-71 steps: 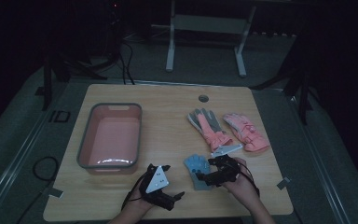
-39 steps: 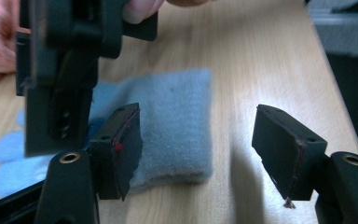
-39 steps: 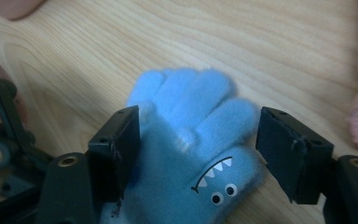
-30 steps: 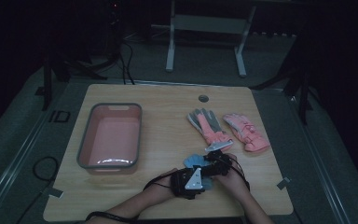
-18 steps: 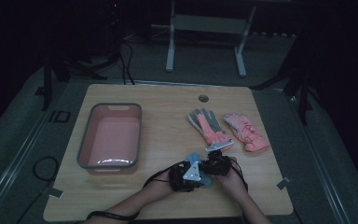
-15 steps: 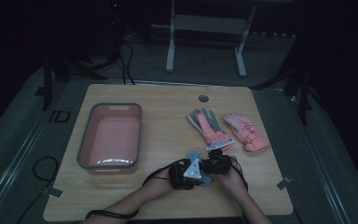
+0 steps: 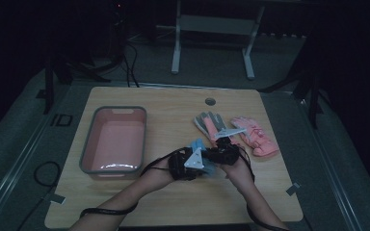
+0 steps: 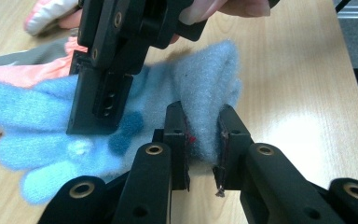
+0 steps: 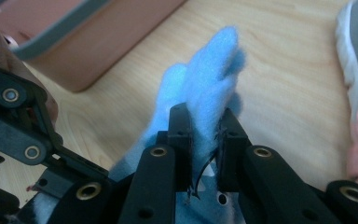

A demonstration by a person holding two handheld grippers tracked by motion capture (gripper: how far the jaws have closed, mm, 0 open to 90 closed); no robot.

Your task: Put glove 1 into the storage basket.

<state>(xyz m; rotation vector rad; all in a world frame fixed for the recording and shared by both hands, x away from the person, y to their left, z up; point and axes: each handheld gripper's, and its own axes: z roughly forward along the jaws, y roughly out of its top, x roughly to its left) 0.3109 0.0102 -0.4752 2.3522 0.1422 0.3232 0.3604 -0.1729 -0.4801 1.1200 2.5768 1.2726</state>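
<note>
1. Both hand-held grippers are now clamped on the blue fleece glove (image 7: 203,155); 2.4 s ago they hung apart over the near edge of the counter (image 7: 173,207) with nothing in them

2. Left hand-held gripper (image 8: 201,140): its jaws have just been closing and now sit together on a fold of the glove's cuff end, with fleece bulging up between the pads (image 8: 185,140)

3. Right hand-held gripper (image 9: 204,140): its jaws have also just been closing and are pinched on another ridge of the same glove; the left gripper view shows this gripper (image 8: 103,100) further along, toward the fingers

4. Glove position: front centre of the counter, between the two hands, just right of the pink bin (image 7: 114,142). The high view suggests the gripped part is coming up off the wood compared with a second ago, when it lay flat; the fingers look to be trailing low, though we cannot tell if they touch the surface

5. Unchanged: the grey-and-coral glove (image 7: 211,126) and the pink glove (image 7: 254,137) lie where they were, at the right rear; the bin is empty

6. Our read: the two-point grasp is done and the lift has started. The likely next move is carrying the glove left to the bin; the grip is on soft fleece only, so we would watch for a fold slipping out of either pinch
</note>
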